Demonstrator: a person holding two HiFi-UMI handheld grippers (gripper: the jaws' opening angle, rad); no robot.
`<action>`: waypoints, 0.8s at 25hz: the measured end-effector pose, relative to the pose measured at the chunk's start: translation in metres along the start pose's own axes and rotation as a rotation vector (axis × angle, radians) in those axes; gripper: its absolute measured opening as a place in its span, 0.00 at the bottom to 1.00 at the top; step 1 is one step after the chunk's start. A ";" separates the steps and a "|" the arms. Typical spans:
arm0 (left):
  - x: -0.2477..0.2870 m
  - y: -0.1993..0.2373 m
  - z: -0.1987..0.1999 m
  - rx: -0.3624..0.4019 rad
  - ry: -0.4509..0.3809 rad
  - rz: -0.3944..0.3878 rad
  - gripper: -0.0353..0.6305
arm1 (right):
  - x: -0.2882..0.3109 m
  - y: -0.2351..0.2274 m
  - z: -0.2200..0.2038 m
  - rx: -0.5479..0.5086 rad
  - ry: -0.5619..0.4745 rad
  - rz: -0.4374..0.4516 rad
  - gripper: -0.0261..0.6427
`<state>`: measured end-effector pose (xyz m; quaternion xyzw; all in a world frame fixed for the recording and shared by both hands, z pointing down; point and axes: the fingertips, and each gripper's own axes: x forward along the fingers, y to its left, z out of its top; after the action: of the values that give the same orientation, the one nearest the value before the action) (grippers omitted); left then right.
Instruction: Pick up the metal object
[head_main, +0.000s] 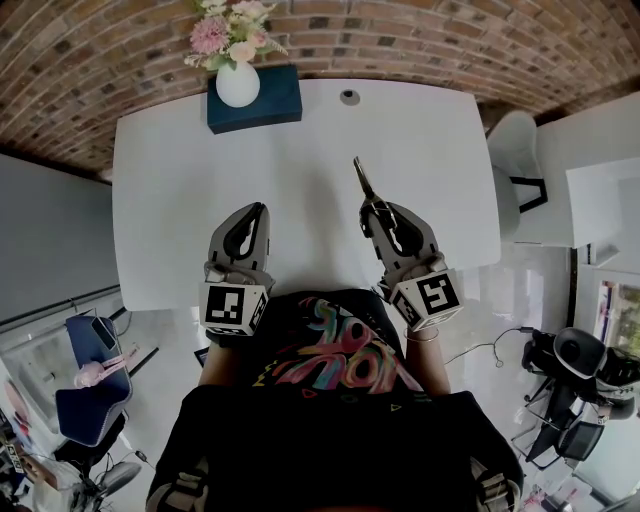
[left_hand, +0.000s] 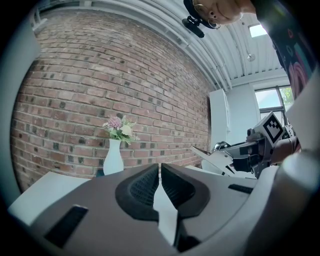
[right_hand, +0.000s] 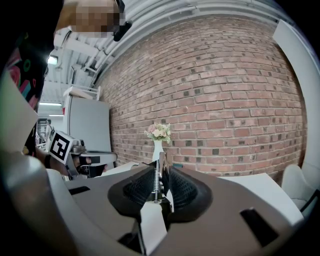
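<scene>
Just past the person's shirt (head_main: 340, 350), the right gripper (right_hand: 160, 174) is clamped on the metal object (head_main: 361, 178), apparently lifted clear over the surface's (head_main: 180, 160) near edge (left gripper (left_hand: 160, 176) closed, empty), so what's left is probably just holding it steady.

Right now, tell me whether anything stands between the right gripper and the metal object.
Nothing does. The right gripper is closed on the metal object, which sticks out past its fingertips over the white table. The vase of flowers stands apart, at the table's far edge.
</scene>
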<state>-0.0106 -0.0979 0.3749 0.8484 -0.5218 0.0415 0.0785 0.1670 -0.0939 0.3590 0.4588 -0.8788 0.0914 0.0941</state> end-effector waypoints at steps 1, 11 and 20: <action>0.000 0.001 0.000 -0.001 0.001 0.002 0.10 | 0.001 0.000 0.003 0.001 -0.012 -0.001 0.20; 0.004 0.006 -0.001 -0.004 0.005 0.009 0.10 | 0.006 -0.006 -0.003 0.020 0.009 -0.005 0.20; 0.009 0.010 -0.002 -0.014 0.009 0.001 0.10 | 0.012 -0.009 -0.001 0.025 -0.002 -0.006 0.20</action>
<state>-0.0155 -0.1103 0.3789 0.8473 -0.5223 0.0417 0.0866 0.1675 -0.1082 0.3633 0.4628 -0.8762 0.1019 0.0878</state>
